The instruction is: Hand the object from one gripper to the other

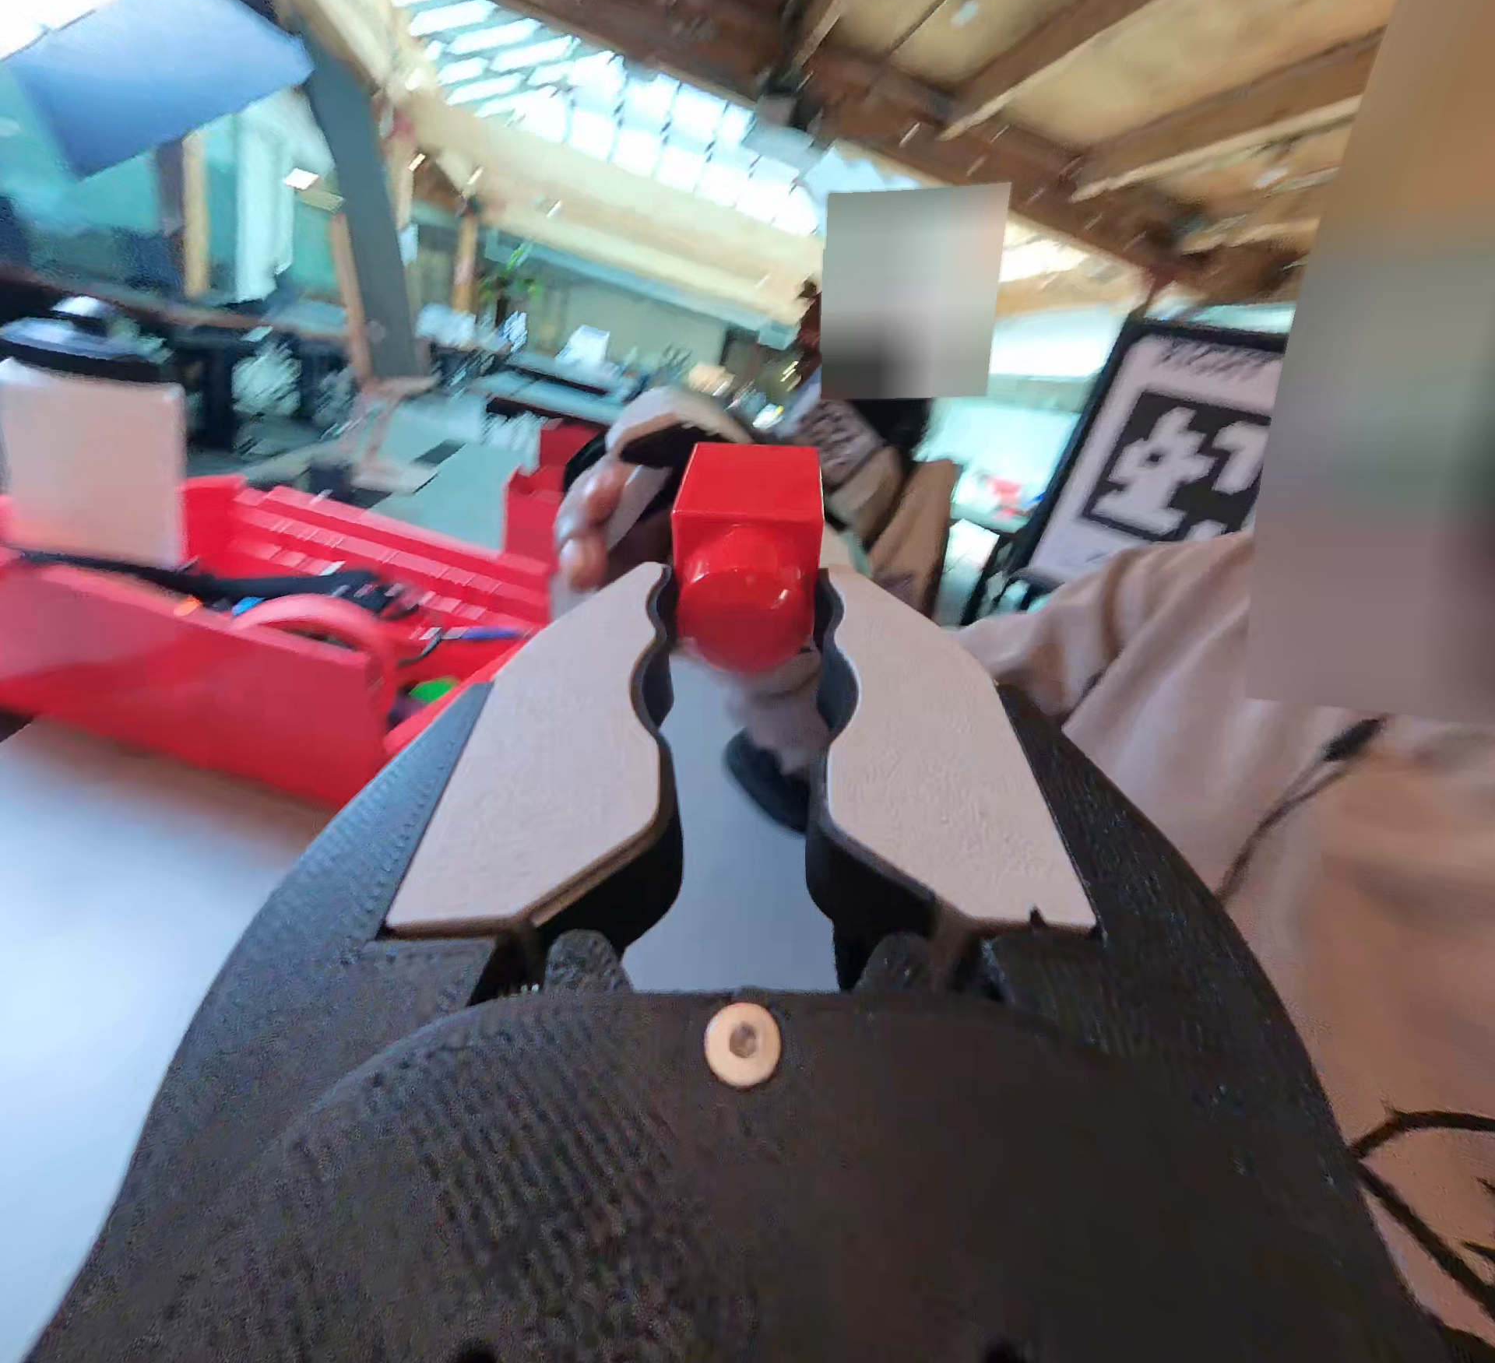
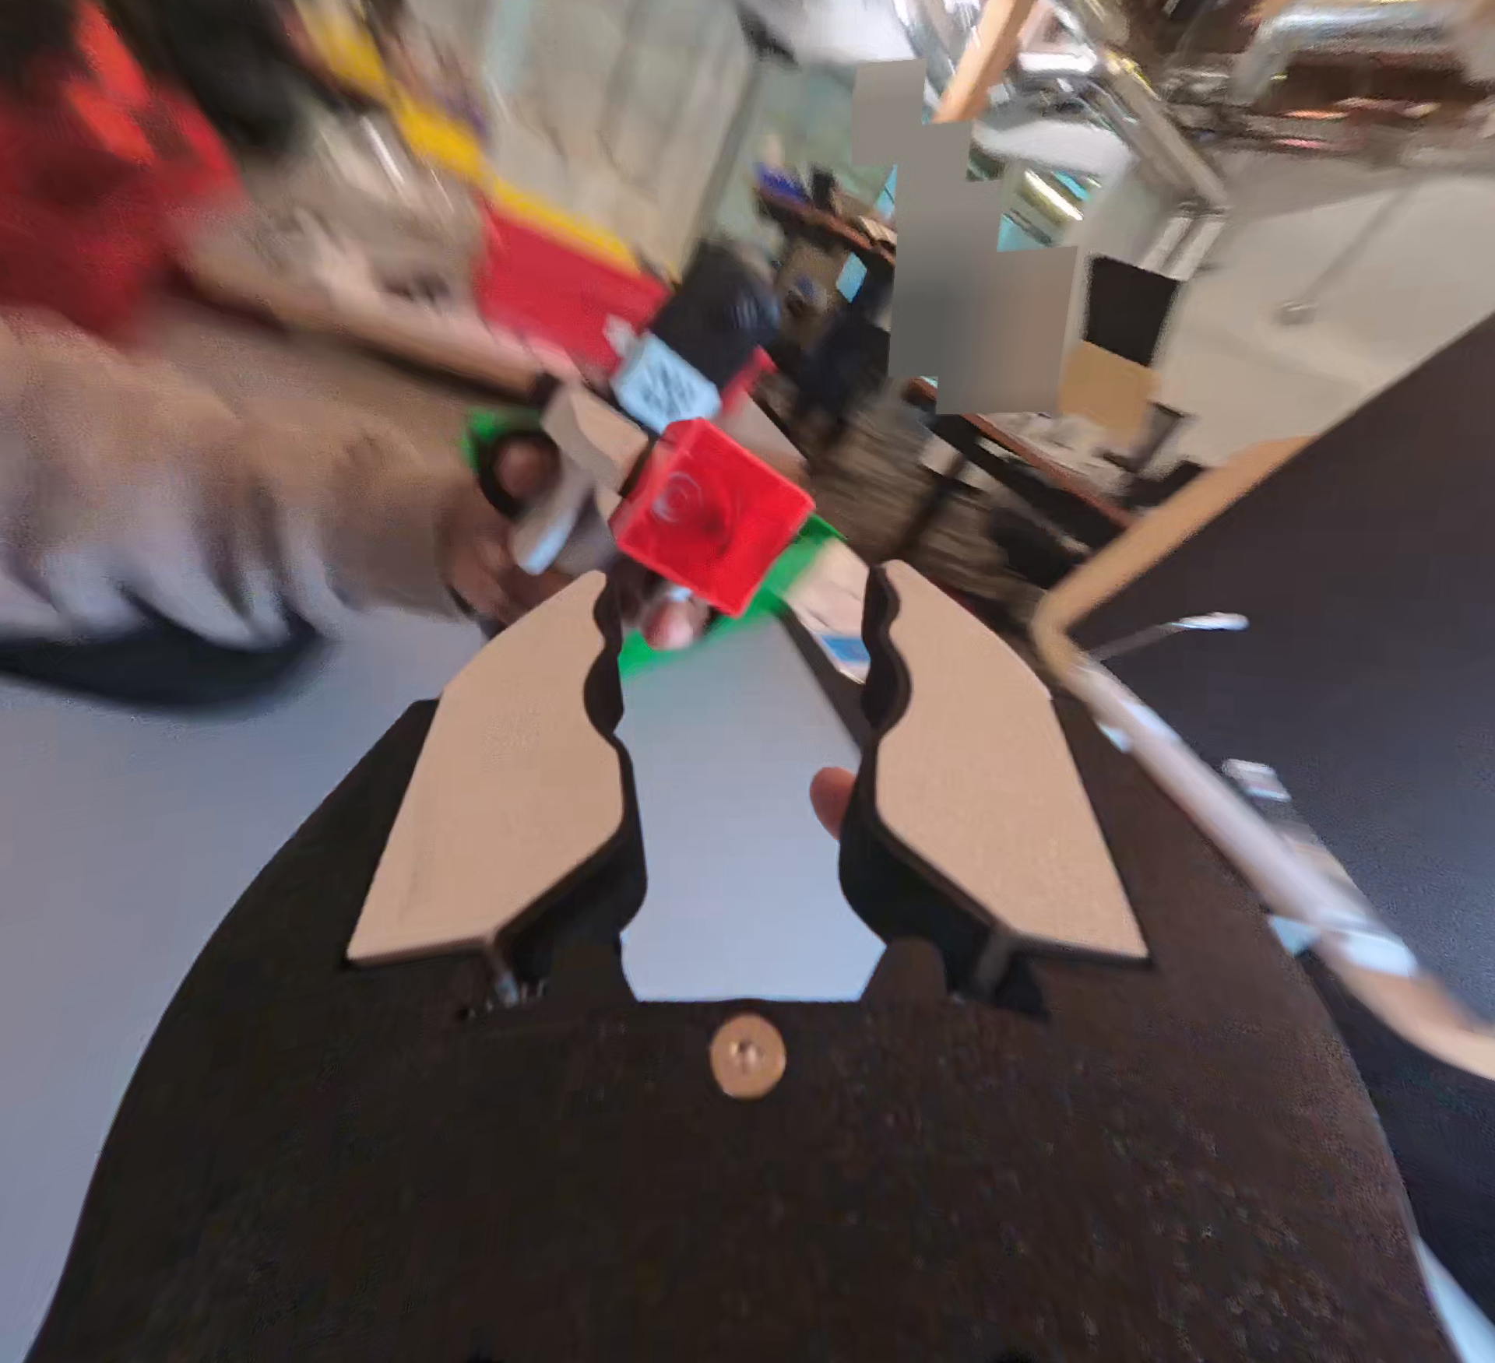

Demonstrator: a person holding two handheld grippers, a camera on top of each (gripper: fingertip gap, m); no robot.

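Note:
A red plastic block (image 1: 748, 507) with a round stud on its near side sits between the tips of my left gripper (image 1: 743, 588), which is shut on it and holds it in the air. In the right wrist view the same red block (image 2: 710, 511) shows its hollow underside, held at the tip of the other gripper's tan fingers (image 2: 595, 447), just ahead of and slightly left of my right gripper (image 2: 738, 596). My right gripper is open and empty, its jaws apart, a short way from the block. A hand (image 2: 485, 548) holds the left gripper.
A red bin (image 1: 243, 645) with cables and small parts stands on the pale table (image 1: 121, 920) at the left. A person's beige sleeve (image 1: 1173, 677) fills the right side. A dark panel with a pale edge (image 2: 1294, 556) stands at the right in the right wrist view. Left and right tips are no more than a few centimetres apart.

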